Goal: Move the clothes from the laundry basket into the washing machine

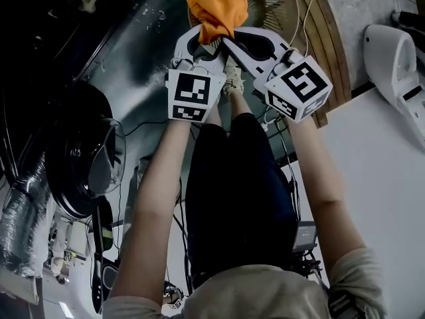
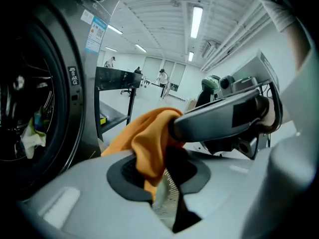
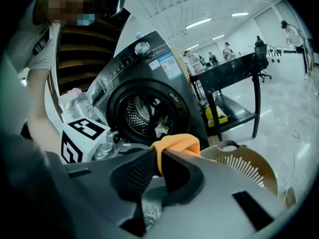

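Observation:
An orange cloth [image 1: 216, 8] hangs in the air above the tan laundry basket [image 1: 279, 2]. My right gripper [image 1: 226, 37] is shut on it; the right gripper view shows the cloth [image 3: 177, 144] pinched between the dark pads, just above the basket [image 3: 249, 168]. My left gripper [image 1: 201, 35] meets it from the left. The cloth [image 2: 149, 143] drapes down into the gap of the left gripper [image 2: 162, 188], lying on one pad with space showing beside it. The washing machine [image 3: 142, 111] stands open at the left, and a pale garment [image 2: 31, 136] lies in its drum.
The washer's round door [image 1: 93, 158] swings open at the left, with a silver duct hose [image 1: 20, 218] below it. A wooden board [image 1: 325, 38] and a white appliance [image 1: 395, 58] lie to the right. A black table [image 3: 234, 68] stands behind the basket.

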`<state>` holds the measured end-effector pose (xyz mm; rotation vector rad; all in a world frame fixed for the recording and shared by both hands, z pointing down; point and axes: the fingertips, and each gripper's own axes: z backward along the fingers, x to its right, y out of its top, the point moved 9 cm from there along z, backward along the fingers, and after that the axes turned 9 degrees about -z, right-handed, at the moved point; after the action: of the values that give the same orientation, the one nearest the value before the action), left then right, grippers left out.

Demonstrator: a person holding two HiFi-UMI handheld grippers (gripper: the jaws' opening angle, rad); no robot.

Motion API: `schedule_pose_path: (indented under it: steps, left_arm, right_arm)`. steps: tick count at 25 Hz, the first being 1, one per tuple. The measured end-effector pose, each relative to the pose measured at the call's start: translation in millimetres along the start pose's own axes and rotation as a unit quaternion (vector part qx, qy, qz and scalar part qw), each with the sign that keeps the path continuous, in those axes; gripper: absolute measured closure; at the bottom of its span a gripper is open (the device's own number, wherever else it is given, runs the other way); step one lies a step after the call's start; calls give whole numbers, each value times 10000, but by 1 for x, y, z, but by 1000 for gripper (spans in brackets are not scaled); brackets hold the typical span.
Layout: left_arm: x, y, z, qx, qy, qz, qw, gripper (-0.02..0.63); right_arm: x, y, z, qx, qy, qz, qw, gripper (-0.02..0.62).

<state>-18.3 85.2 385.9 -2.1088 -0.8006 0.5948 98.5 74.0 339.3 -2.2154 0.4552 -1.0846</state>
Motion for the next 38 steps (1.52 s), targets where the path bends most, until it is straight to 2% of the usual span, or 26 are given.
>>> schedule_pose_path:
  steps: [1, 2, 5, 8, 9, 12, 15, 18, 21, 24, 25, 26, 28, 29, 32, 36, 37, 38]
  left_arm:
    - [2, -3, 3, -50, -62, 71, 9999, 541]
    - [2, -8, 6, -112, -81, 173, 9998, 556]
    - [-1, -20, 20, -274, 92, 407, 9988, 568]
    - [-9, -27, 42, -339, 265, 364, 9984, 568]
    - [-12, -29, 49, -372, 303, 289, 9984, 568]
    - [-25, -38, 63, -482, 516, 180, 9973, 569]
    - [-40, -51, 76, -473, 810, 512, 9943, 569]
    - [-38, -61, 88, -414, 875, 942, 9908, 569]
    - [-36, -69, 92, -368, 1008, 1200, 9870, 569]
    - [-37, -75, 93, -336, 1119, 1457, 9824, 569]
    - [-37, -76, 93, -333, 1125, 1486, 9819, 569]
    - [-37, -76, 92, -335, 1110, 1496, 9819, 569]
    - [-36, -77, 89, -345, 1062, 1517, 9821, 569]
    - [-36, -77, 87, -332, 1053, 1565, 9815, 569]
    - [-38, -74, 81, -269, 1024, 1698, 9798, 568]
    - [-31, -54, 67, -77, 716, 1351, 9882, 565]
    - [-29, -47, 63, 49, 613, 1308, 9895, 549]
    - [-27, -39, 60, 183, 525, 1290, 9901, 496]
  right_arm:
    - [-1, -3, -3, -46, -6, 30, 10000, 563]
    - [-2, -5, -6, -91, -1, 46, 9999, 563]
    - [-2, -12, -15, -177, -75, 155, 9997, 561]
    - [4, -21, -19, -131, -227, 24, 9997, 387]
    - [6, -24, -21, -125, -176, -86, 9997, 360]
    - [12, -32, -28, -123, 3, -333, 9994, 355]
    - [28, -40, -36, -195, -301, -518, 9980, 364]
    - [50, -60, -50, -277, -452, -1224, 9911, 362]
    - [74, -76, -74, -149, -401, -2099, 9768, 314]
    - [84, -91, -99, -316, -264, -2464, 9683, 307]
    - [84, -93, -105, -382, -186, -2519, 9668, 307]
    - [82, -94, -110, -418, -98, -2511, 9670, 355]
    - [75, -90, -114, -418, 24, -2289, 9725, 546]
    - [71, -87, -112, -391, 37, -2134, 9762, 568]
    - [59, -69, -96, -150, 76, -1824, 9831, 574]
    - [36, -33, -59, 274, 165, -1579, 9869, 574]
    - [29, -23, -50, 337, 160, -1497, 9880, 574]
    - [22, -13, -43, 395, 156, -1420, 9889, 574]
